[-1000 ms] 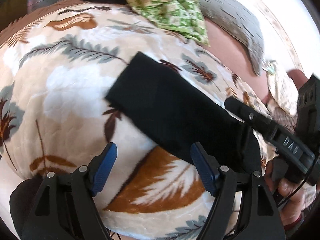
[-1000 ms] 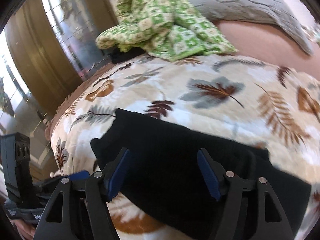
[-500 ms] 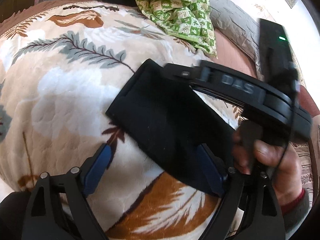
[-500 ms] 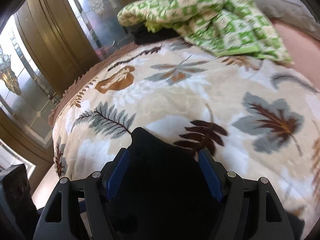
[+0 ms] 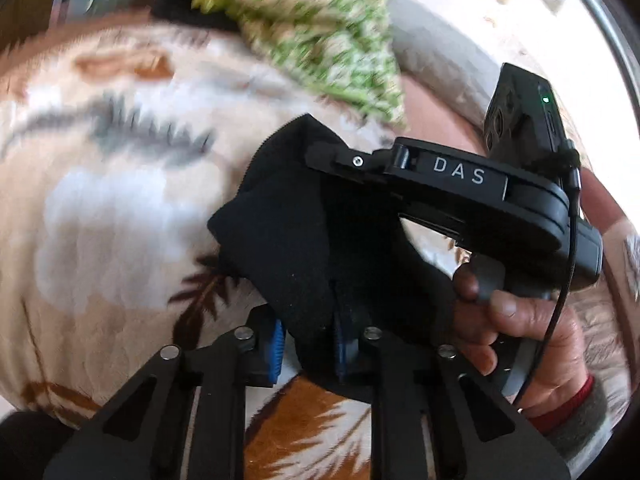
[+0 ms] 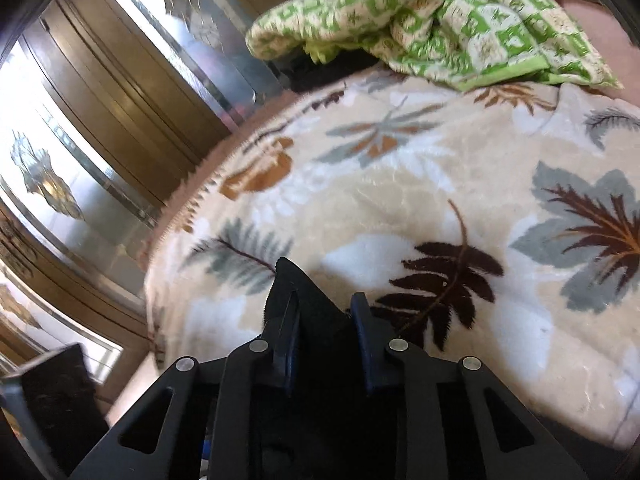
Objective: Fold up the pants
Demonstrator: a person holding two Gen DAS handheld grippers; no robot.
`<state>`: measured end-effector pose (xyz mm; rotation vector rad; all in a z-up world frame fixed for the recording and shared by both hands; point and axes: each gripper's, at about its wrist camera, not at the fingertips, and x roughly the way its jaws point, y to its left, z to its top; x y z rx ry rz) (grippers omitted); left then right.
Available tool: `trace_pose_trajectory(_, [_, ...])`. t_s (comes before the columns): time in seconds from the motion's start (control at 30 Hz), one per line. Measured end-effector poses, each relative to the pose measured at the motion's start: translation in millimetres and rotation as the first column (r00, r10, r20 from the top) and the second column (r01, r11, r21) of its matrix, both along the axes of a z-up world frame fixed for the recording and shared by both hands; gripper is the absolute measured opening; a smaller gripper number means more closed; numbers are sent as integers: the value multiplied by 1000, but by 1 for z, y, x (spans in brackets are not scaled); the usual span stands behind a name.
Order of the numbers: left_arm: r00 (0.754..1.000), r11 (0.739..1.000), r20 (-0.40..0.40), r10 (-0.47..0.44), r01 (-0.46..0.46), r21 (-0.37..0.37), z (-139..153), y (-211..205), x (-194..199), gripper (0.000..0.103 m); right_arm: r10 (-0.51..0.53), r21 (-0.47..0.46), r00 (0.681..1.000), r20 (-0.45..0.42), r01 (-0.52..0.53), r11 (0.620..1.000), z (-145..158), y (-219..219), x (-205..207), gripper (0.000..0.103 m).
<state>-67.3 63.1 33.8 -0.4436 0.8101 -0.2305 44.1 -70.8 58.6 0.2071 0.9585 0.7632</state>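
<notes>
Left gripper [image 5: 306, 342] closing, blue pads pinching the near edge of the black knit fabric pants [image 5: 288, 240]; right gripper [image 6: 324, 340] closing on the far corner, cloth bunched between its jaws. Risk: uneven bites slip when lifted, skewing the fold on the plush leaf-print blanket [image 6: 400, 184].

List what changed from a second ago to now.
Both jaws stood wide over the flat black pants before. Now the left hand-held gripper is closing on their near edge, the right hand-held gripper has swung across to the far corner and is closing on it, and the cloth is bunched and raised. Unchanged: the leaf blanket and the green quilt behind.
</notes>
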Motion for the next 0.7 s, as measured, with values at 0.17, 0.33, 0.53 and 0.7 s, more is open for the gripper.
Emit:
trace_pose_trajectory(0.17, [985, 985, 161, -62, 34, 170, 32, -34, -23, 15, -151, 42, 988, 20, 150, 988, 44, -42, -23, 65])
trace_pose_trajectory(0.33, [966, 961, 225, -127, 63, 271, 45, -62, -39, 15, -199, 63, 980, -10, 199, 978, 75, -62, -47, 87])
trace_pose_trajectory(0.53, [942, 931, 265, -207, 106, 350, 52, -92, -57, 15, -162, -50, 985, -59, 159, 986, 86, -43, -54, 89])
trace_pose_trajectory(0.7, [935, 922, 263, -238, 133, 363, 55, -98, -66, 15, -145, -134, 988, -59, 136, 982, 73, -41, -63, 34])
